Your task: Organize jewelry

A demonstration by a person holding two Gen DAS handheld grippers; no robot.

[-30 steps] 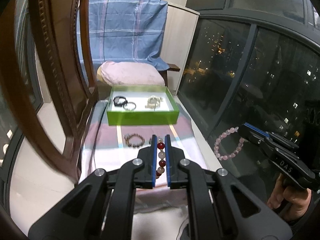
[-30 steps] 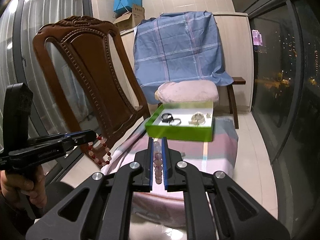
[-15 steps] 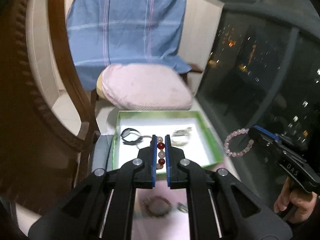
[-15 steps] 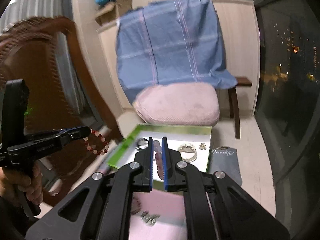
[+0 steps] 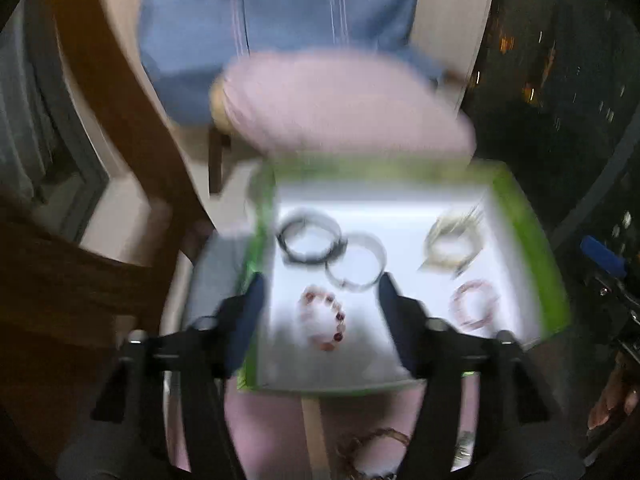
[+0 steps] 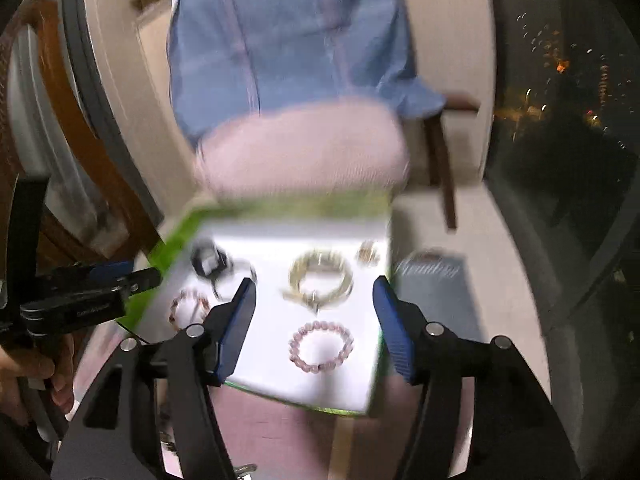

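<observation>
A green box (image 5: 532, 240) with a white floor holds several bracelets. My left gripper (image 5: 320, 296) hangs over its near left part, jaws opening. The red-and-white bead bracelet (image 5: 324, 322) lies loose on the floor between the fingers, clear of the pads. My right gripper (image 6: 314, 292) is over the box's right part, jaws also opening, with the pink bead bracelet (image 6: 322, 346) lying free below it. A pale gold bracelet (image 6: 320, 280), a dark bracelet (image 5: 308, 240) and a silver bangle (image 5: 356, 266) lie further back. Both views are blurred.
A pink cushion (image 5: 340, 100) and a blue checked cloth (image 6: 288, 40) sit right behind the box. A wooden chair back (image 5: 120, 120) stands at the left and dark window glass at the right. A brown bracelet (image 5: 372, 444) lies on the striped cloth; a grey pouch (image 6: 432, 276) lies beside the box.
Both grippers moved forward and down over the green box. Each was shut on a bead bracelet and now stands open; both bracelets lie in the box.
</observation>
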